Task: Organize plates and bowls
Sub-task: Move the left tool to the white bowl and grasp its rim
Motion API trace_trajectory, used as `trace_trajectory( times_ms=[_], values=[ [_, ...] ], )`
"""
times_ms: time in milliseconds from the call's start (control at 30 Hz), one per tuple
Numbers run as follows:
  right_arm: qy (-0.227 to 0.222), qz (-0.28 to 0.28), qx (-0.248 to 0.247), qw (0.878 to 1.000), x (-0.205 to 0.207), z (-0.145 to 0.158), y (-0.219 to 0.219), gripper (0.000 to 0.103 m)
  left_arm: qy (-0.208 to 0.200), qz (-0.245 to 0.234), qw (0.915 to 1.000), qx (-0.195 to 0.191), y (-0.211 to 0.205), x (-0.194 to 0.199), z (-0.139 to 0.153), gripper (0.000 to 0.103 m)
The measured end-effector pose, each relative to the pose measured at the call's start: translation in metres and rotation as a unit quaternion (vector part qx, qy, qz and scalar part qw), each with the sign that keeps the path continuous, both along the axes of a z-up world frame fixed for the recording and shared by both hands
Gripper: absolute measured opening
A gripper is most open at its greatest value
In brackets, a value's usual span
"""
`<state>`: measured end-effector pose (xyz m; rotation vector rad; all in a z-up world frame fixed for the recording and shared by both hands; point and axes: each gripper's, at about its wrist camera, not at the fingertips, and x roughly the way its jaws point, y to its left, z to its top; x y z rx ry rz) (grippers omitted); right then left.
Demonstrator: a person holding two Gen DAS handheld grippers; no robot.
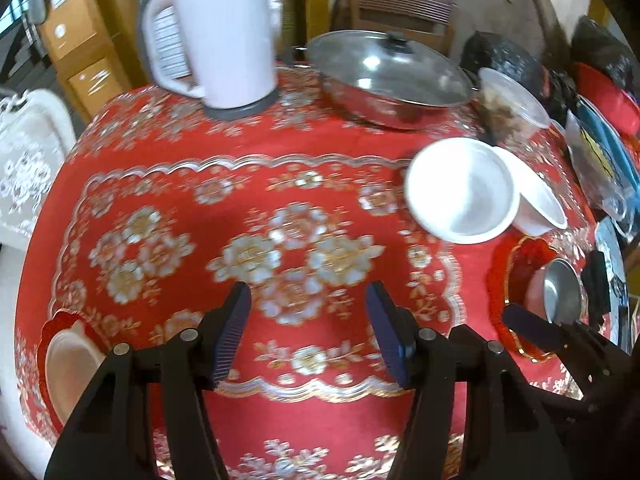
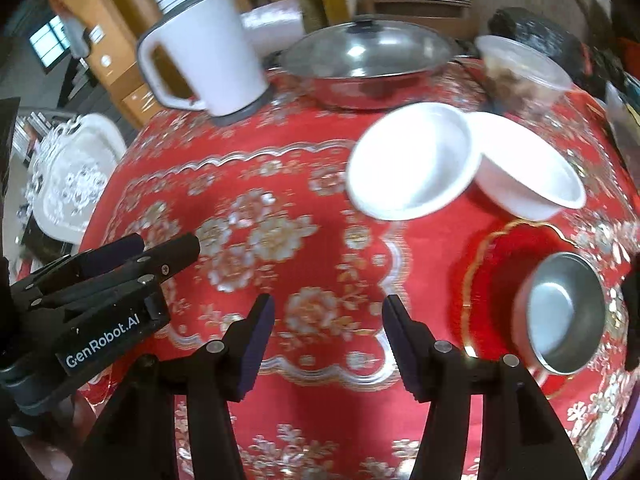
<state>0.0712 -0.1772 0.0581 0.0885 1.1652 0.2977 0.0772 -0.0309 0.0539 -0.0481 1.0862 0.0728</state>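
On the red flowered tablecloth, a shallow white bowl (image 1: 460, 190) (image 2: 412, 160) leans against a deeper white bowl (image 1: 538, 200) (image 2: 528, 164), which is tipped on its side. Nearer, at the right, a small steel bowl (image 1: 562, 292) (image 2: 564, 312) rests on a red gold-rimmed plate (image 1: 508, 280) (image 2: 488, 272). At the near left edge a cream bowl (image 1: 66, 368) sits on another red plate (image 1: 50, 330). My left gripper (image 1: 308, 332) (image 2: 160, 248) hovers open over bare cloth. My right gripper (image 2: 328, 332) is open too, just left of the red plate, holding nothing.
At the back stand a white electric kettle (image 1: 224, 36) (image 2: 208, 52), a steel pan with a glass lid (image 1: 388, 76) (image 2: 368, 60) and a clear lidded food container (image 1: 512, 104) (image 2: 520, 72). A white chair (image 1: 28, 160) stands off the table's left side. Clutter lines the right edge.
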Motion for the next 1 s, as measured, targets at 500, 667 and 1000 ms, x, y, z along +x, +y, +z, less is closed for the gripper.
trace_trajectory(
  times_ms=[500, 667, 1000],
  values=[
    [0.001, -0.077, 0.012, 0.997, 0.026, 0.001, -0.076, 0.06, 0.012, -0.036, 0.9993, -0.005, -0.05, 0.044, -0.007, 0.059],
    [0.015, -0.093, 0.038, 0.995, 0.041, -0.007, -0.086, 0.06, 0.027, -0.03, 0.999, -0.02, -0.047, 0.065, -0.02, 0.059],
    [0.024, -0.097, 0.039, 0.994, 0.071, -0.024, -0.078, 0.06, 0.039, -0.035, 0.9983, -0.024, -0.045, 0.103, -0.038, 0.059]
  ],
)
